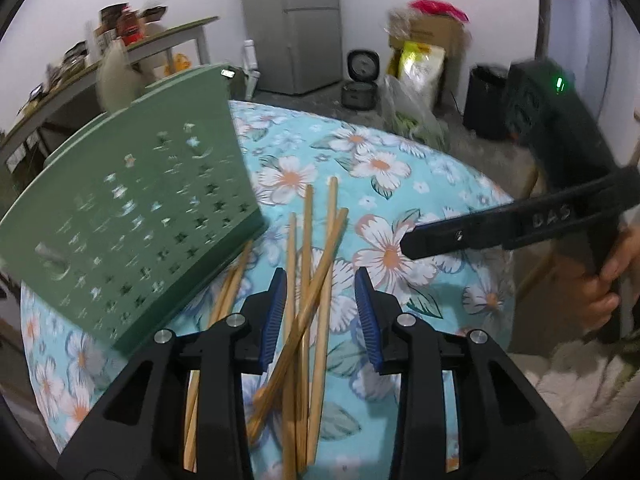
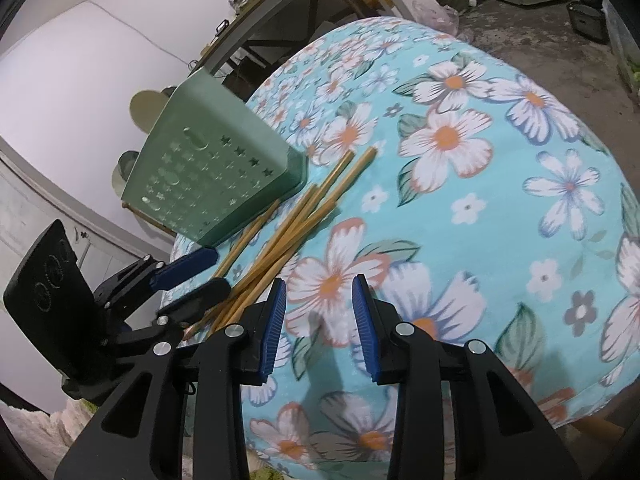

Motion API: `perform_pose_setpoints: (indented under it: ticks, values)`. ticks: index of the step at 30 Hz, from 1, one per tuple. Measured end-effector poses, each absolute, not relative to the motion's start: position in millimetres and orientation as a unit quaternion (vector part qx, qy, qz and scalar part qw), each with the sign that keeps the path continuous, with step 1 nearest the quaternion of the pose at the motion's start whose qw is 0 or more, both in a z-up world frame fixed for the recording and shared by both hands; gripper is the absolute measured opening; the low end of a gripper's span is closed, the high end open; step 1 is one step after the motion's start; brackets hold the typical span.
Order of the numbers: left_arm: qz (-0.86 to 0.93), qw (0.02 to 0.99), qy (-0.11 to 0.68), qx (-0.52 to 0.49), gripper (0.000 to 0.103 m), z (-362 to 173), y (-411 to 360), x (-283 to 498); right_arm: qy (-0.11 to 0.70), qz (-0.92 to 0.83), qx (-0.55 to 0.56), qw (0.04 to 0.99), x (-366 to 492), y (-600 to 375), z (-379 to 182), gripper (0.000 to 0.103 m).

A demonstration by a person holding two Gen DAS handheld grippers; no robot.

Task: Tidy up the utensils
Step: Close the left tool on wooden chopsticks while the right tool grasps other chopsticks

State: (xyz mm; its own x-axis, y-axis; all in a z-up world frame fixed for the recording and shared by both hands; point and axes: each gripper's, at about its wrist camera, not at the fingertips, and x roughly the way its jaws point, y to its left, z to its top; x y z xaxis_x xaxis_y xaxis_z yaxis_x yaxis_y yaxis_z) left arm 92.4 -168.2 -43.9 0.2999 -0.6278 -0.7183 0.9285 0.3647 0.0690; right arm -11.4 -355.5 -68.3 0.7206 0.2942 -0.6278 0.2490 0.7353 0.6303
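Several wooden chopsticks (image 1: 308, 280) lie in a loose pile on the floral tablecloth (image 1: 400, 184). A green perforated utensil holder (image 1: 136, 216) stands just left of them, its base over a few sticks. My left gripper (image 1: 320, 300) is open, its blue pads either side of the pile just above it. My right gripper (image 2: 319, 312) is open and empty over bare cloth, right of the chopsticks (image 2: 296, 220) and holder (image 2: 212, 176). In the left wrist view it shows at the right (image 1: 412, 246); in the right wrist view the left gripper shows at the left (image 2: 200, 276).
The round table (image 2: 480, 200) drops off at its edges on all sides. A grey shelf (image 1: 160, 44) with jars, a fridge (image 1: 296, 24), a rice cooker (image 1: 360, 80) and bags (image 1: 424, 64) stand behind on the floor.
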Motion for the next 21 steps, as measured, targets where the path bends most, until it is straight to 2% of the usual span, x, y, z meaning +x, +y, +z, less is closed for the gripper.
perform_pose_setpoints:
  ticks: [7, 12, 19, 21]
  values:
    - [-0.512, 0.753, 0.316, 0.268, 0.031, -51, -192, 103, 0.369, 0.007, 0.369, 0.853, -12, -368, -72, 0.034]
    - [-0.515, 0.746, 0.323, 0.272, 0.02, -54, -202, 107, 0.369, 0.008, 0.372, 0.852, -11, -370, -75, 0.034]
    - [-0.514, 0.74, 0.334, 0.276, 0.019, -60, -211, 111, 0.369, 0.009, 0.375, 0.85, -10, -370, -76, 0.034]
    - [-0.513, 0.739, 0.338, 0.275, 0.013, -62, -213, 113, 0.369, 0.009, 0.375, 0.85, -10, -371, -76, 0.034]
